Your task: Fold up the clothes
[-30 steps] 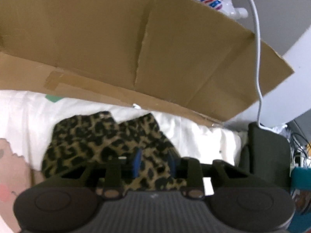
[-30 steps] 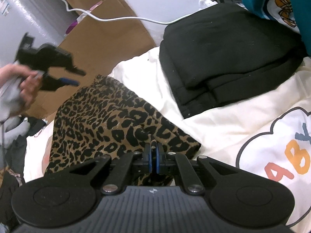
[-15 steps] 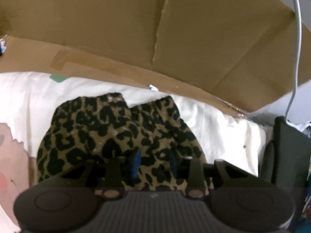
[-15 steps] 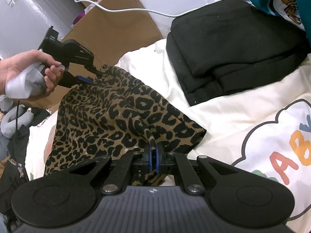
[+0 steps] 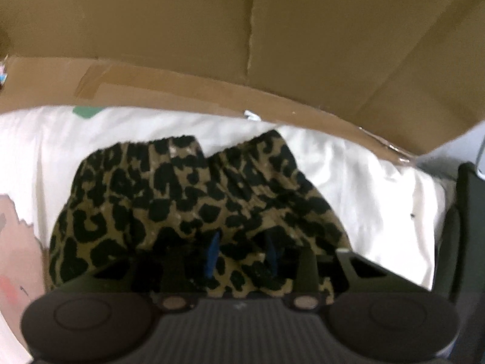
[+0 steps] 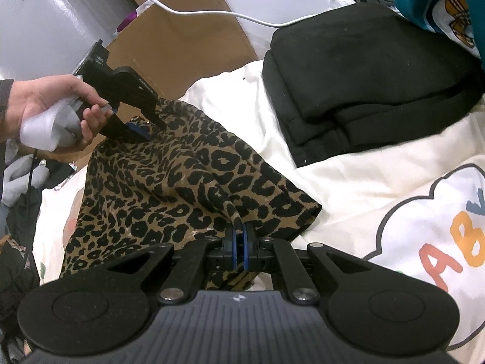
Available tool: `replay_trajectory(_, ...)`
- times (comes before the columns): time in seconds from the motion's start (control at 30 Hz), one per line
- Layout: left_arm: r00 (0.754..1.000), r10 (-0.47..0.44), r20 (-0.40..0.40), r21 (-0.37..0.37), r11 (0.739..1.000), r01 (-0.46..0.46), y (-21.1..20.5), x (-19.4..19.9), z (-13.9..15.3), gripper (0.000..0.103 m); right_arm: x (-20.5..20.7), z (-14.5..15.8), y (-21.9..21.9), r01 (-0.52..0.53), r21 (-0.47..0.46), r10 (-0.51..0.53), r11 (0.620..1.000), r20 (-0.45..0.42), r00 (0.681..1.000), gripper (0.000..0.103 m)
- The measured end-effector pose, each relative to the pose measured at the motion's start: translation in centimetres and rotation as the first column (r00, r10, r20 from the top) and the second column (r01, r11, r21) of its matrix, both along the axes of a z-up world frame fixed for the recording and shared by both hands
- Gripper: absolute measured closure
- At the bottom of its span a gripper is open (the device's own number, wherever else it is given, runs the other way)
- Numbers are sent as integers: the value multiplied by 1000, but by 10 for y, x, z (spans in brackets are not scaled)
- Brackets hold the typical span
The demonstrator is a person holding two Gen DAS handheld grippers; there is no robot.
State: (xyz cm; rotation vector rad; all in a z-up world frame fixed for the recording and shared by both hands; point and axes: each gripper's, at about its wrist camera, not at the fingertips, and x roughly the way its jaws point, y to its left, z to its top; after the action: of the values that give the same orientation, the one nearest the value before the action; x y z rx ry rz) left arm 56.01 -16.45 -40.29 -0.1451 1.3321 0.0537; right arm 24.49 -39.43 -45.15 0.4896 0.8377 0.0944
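Observation:
A leopard-print garment [image 6: 182, 188] lies bunched on a cream printed blanket [image 6: 348, 182]. My right gripper [image 6: 240, 227] is shut on a pinched fold of it near its right corner. My left gripper [image 5: 242, 251] is open, its blue-padded fingers down on the cloth just short of the gathered waistband [image 5: 182, 148]. In the right wrist view the left gripper [image 6: 151, 129] sits at the garment's far edge, held by a hand [image 6: 51, 112].
A flattened cardboard box [image 5: 242, 45] stands right behind the blanket's far edge. A folded black garment stack [image 6: 363, 72] lies at the right. A white cable [image 6: 197, 12] runs across the cardboard. Dark clothes [image 6: 18, 227] lie off the left edge.
My left gripper has come down and forward onto the leopard garment's far part, still open. My right gripper has kept its hold on the fold and lifted it slightly.

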Motion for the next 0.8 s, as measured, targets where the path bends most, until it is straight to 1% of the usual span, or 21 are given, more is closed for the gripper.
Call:
replay_trajectory(0.07,1000,16,2,5,1000,-16,2,-1,0,76,1,1,-1,0,-5,0,1000,3,1000,101)
replay_trajectory(0.1,1000,31,2,3,1000,-31,5,-2,1,86,1,1,-2,3,-5,-3,1000,4,1000,101)
replay_trajectory(0.13,999,47,1,1,999,-47,7,-3,2,94,2,2,-2,6,-6,-6,1000,7,1000,101)
replay_trajectory(0.17,997,76,-3,-16,997,-76,12,-4,4,99,2,2,-3,8,-7,-8,1000,10,1000,101)
replay_trajectory(0.27,994,109,8,-45,993,-108,23,-13,15,101,1,4,-5,18,1,-18,1000,17,1000,101)
replay_trajectory(0.37,995,89,52,-75,994,-85,27,-21,32,101,-2,7,-7,28,13,-28,1000,25,999,101)
replay_trajectory(0.5,991,70,111,-135,989,-55,31,-21,58,102,-4,13,-11,50,36,-52,998,44,998,101)
replay_trajectory(0.6,989,65,130,-147,988,-46,21,-16,73,102,-3,16,-15,71,50,-73,996,53,996,101)
replay_trajectory(0.7,989,84,122,-169,984,-63,12,-11,78,102,0,15,-21,91,59,-94,994,39,995,101)
replay_trajectory(0.8,990,54,128,-163,986,-32,-2,-9,72,102,3,9,-28,114,63,-115,992,13,993,101)
